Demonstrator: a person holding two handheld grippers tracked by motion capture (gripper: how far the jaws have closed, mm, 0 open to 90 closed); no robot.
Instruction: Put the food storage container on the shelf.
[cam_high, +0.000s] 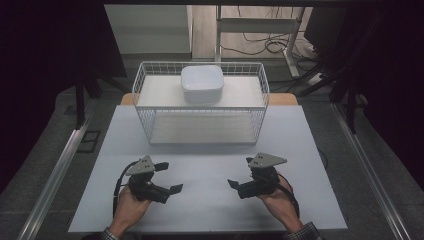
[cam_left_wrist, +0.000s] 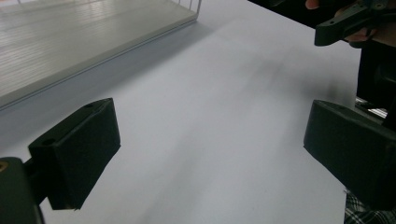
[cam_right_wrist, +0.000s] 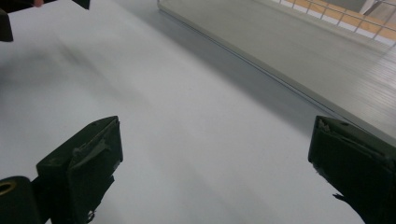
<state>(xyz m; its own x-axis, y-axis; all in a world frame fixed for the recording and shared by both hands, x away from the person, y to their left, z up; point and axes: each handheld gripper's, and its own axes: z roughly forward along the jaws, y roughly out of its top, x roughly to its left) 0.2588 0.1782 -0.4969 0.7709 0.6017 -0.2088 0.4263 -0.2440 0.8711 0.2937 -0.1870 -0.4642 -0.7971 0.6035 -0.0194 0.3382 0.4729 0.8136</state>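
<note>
Beyond the left gripper's fingers (cam_left_wrist: 79, 154), the other gripper (cam_left_wrist: 348, 21) is cut off by the picture's top-right edge, its far jaw unseen.

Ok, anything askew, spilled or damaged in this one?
Nothing stands out. The white container sits upright on the wire rack's top shelf, the table shows no spill, and the left claw and right claw are both open and hold nothing.

No readable text, label, brand or number anywhere (all surfaces plain).
</note>
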